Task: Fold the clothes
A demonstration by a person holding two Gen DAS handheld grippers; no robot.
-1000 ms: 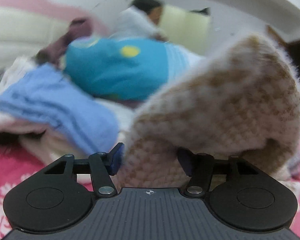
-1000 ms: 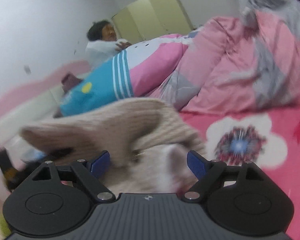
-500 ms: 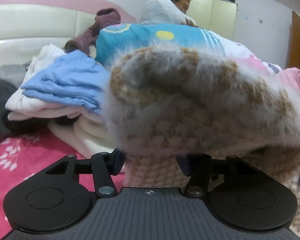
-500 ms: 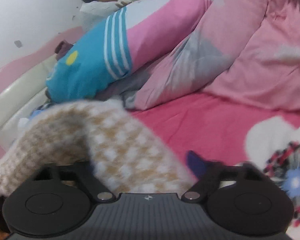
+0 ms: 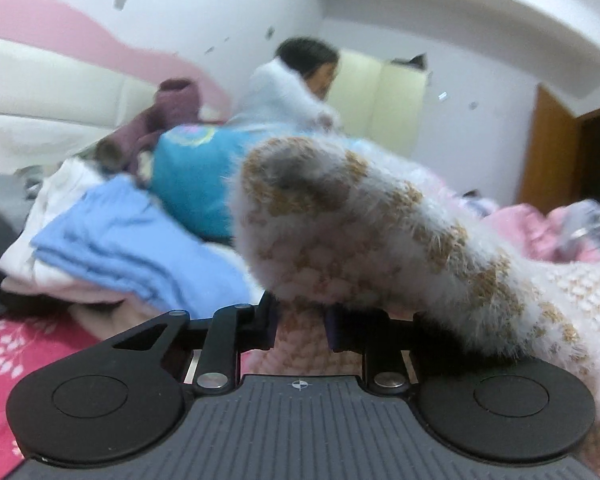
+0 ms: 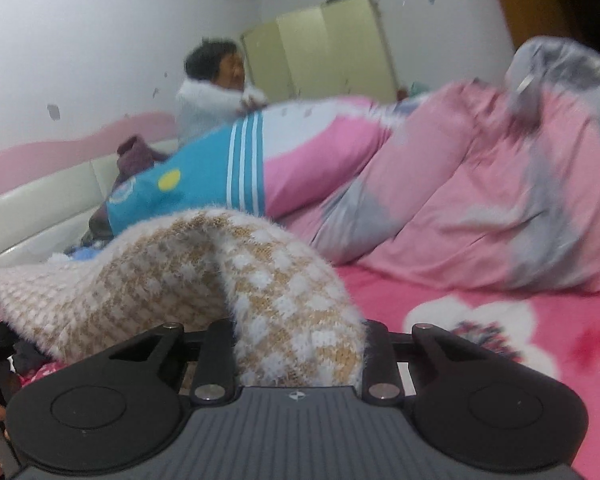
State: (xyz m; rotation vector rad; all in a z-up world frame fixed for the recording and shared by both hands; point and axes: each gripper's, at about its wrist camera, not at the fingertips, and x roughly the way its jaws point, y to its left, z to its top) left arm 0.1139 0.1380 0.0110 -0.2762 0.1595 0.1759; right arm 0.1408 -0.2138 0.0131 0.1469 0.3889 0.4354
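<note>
Garment: fuzzy tan-and-white houndstooth sweater (image 5: 380, 240), lifted off the pink floral bedsheet (image 6: 480, 308), slung between the two claws.
Left claw: left gripper (image 5: 298, 322) clenched on a bunch of knit; fingers drawn close, with fabric pinched between them and billowing up over them.
Right claw: right gripper (image 6: 300, 344) buried under draped knit (image 6: 240, 280); fingertips hidden. Linkage is drawn in and cloth rises from the gap, so I judge it grasping the sweater, not certain.
Location: sweater in the air low over the bed, near a stack of folded clothes (image 5: 120, 256) seen in left view; pink quilt (image 6: 480, 184) and blue-pink pillow (image 6: 204, 184) beyond.
Stage: fold in progress by judgement; which fold of the sequence, the frames do not settle.
Technique: keep both pinches level and hold light tension so the span between them hangs flat; a slack middle will crease off-line. Lower onto bare sheet, away from the stack, laying the hanging part down before the held edge. Fuzzy knit clings, so release only when the layers sit square.
Long axis: runs roughly side to side between the claws, from left view sweeping off to the right and from right view trailing to the left.
Pointing: hem or collar end not identifiable; motion blur and bunching hide it.
</note>
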